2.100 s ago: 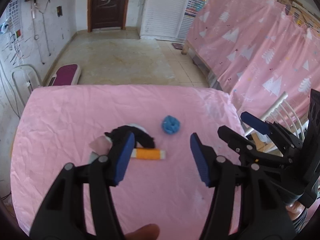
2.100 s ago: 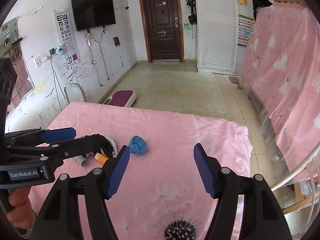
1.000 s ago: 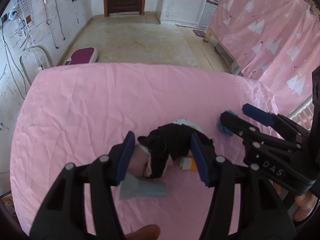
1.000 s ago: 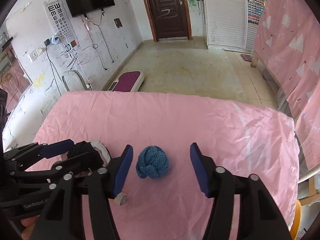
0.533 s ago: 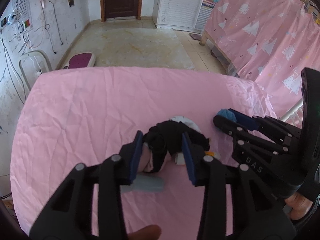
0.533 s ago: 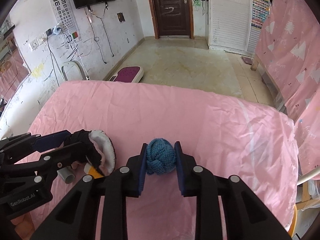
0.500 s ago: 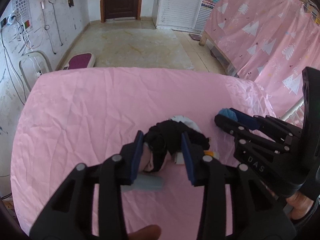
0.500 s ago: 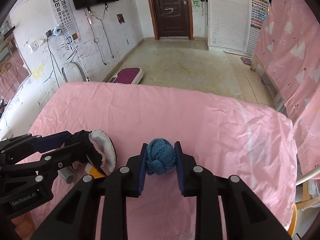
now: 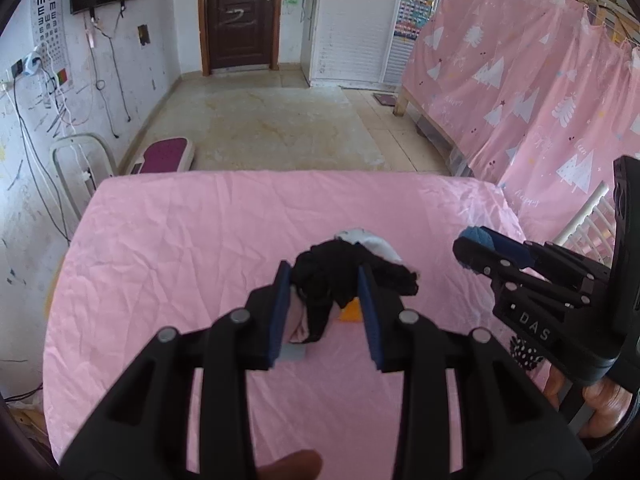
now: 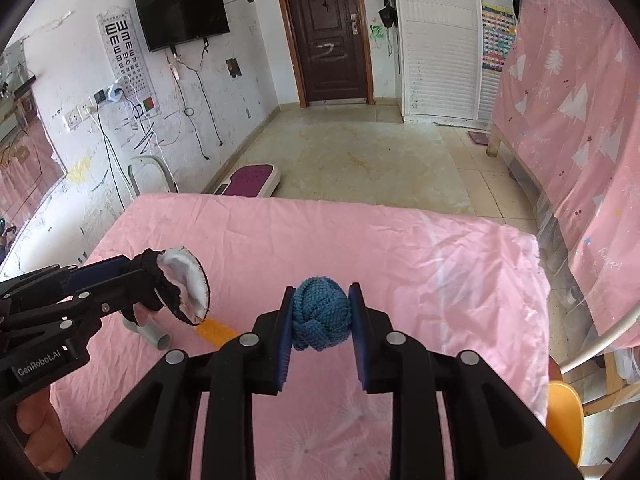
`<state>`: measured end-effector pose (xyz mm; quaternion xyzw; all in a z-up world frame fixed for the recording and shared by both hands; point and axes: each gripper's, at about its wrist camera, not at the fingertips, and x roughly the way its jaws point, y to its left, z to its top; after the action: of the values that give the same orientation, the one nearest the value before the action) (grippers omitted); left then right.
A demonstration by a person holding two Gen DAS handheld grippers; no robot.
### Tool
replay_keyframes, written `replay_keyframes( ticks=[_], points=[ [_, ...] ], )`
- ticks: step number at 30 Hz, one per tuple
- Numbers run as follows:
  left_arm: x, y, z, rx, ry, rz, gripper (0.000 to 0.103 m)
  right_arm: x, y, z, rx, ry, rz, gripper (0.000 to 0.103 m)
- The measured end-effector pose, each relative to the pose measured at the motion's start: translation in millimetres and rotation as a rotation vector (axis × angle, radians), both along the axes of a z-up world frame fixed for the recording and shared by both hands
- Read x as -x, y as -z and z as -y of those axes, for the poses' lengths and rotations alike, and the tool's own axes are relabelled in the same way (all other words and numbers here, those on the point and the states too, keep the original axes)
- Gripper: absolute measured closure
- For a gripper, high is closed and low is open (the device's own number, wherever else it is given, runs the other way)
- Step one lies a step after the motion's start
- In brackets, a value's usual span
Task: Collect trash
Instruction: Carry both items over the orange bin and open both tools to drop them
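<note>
A black cloth with a white lining [image 9: 328,272] hangs a little above the pink-covered table [image 9: 180,240], and my left gripper [image 9: 324,269] is shut on it. From the right wrist view the same cloth [image 10: 184,280] shows at the tip of the left gripper [image 10: 138,280]. My right gripper [image 10: 321,292] is shut on a blue knitted ball [image 10: 320,316], lifted off the table. In the left wrist view the ball [image 9: 476,236] peeks out between the right gripper's [image 9: 478,242] fingers. An orange tube [image 9: 351,314] and a grey tube [image 9: 294,354] lie on the table under the cloth.
A black spotted ball [image 9: 526,354] sits near the table's right front edge. A white chair [image 9: 76,168] and a purple scale [image 9: 164,158] stand on the floor beyond the far left corner. Pink curtains [image 9: 520,92] hang at the right, with an orange seat [image 10: 564,416] below.
Both grippers stood open around their things a second ago. The left has shut on the black cloth, the right on the blue ball, and both have risen off the table.
</note>
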<state>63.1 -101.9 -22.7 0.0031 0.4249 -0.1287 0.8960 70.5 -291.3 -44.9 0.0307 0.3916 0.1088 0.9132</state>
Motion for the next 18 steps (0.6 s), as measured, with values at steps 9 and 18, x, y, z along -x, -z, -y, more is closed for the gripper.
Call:
replay_keyframes(
  ticks=[9, 18],
  points=[
    [25, -22, 30, -0.036, 0.04, 0.055, 0.071, 36, -20, 41, -0.035, 0.052, 0.067, 0.088],
    [46, -32, 77, -0.085, 0.114, 0.091, 0.071, 75, -32, 97, -0.077, 0.136, 0.124, 0.088]
  ],
)
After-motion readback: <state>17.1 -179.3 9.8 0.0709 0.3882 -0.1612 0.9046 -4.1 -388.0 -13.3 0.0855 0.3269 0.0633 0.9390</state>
